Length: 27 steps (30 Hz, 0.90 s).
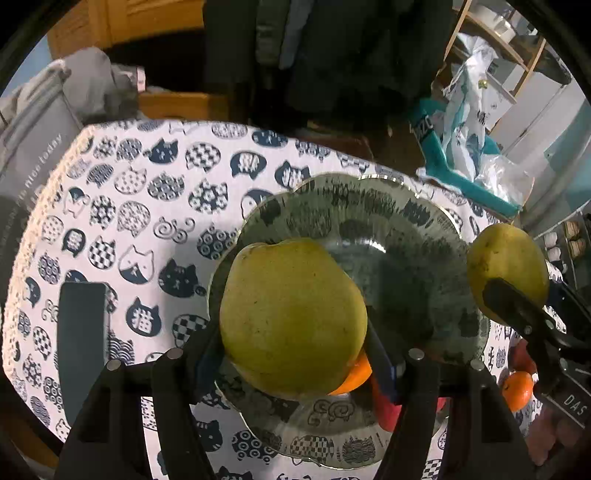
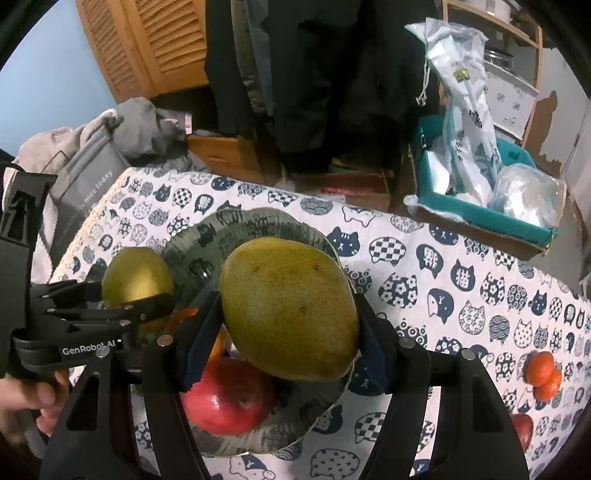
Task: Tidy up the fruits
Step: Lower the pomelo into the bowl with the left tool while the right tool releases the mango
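"GenRobot AI" on left gripper (image 2: 162, 295); "nice today" on grey bag (image 2: 88, 192).

From where I watch, the table (image 2: 424, 266) wears a white cloth printed with dark blue cat faces. Behind it, at twelve o'clock, dark coats (image 2: 317, 74) hang in a row. At eleven o'clock I see a wooden louvred door (image 2: 147, 44) against a pale blue wall (image 2: 48, 74). At two o'clock a teal box (image 2: 480, 214) holds plastic bags, with a wooden shelf (image 2: 517, 33) above. At nine o'clock sits a grey fabric bag (image 2: 85, 177).
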{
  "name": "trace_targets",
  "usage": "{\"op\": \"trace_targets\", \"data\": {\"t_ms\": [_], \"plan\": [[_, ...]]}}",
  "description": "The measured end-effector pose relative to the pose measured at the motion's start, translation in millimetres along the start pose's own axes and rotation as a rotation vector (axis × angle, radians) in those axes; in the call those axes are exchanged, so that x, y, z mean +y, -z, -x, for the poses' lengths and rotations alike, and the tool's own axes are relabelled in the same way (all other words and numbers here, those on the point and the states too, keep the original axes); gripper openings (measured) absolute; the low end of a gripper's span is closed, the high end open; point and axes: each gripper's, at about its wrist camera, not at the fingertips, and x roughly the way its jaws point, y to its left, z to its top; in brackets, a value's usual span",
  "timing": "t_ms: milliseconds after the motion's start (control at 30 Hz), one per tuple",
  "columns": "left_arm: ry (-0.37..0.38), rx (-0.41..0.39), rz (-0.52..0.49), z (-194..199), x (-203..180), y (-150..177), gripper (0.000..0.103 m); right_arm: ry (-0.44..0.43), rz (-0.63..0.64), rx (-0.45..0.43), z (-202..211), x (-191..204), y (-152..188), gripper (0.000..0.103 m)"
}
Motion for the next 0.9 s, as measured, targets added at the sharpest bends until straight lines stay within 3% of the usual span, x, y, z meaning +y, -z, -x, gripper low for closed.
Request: {"op": "trace_targets", "data": {"t_ms": [633,733,900], "plan": [[0.026,0.062,0.084,-20.1,17.2,-5.8,0.071,-0.020,-0.022,0.041,-13.2,-7.7,7.9,0.069],[0.037,0.049,0.067,-16.4,13.2,-5.2,0.081,-0.030,-0.033,0.046,-15.0,-6.8,7.6,0.070],[0.021,0.033,0.037,-8.1,6.5,-1.9,0.081,-0.049,-0.048,0.067,-21.4,-6.5,8.2,0.070]]}}
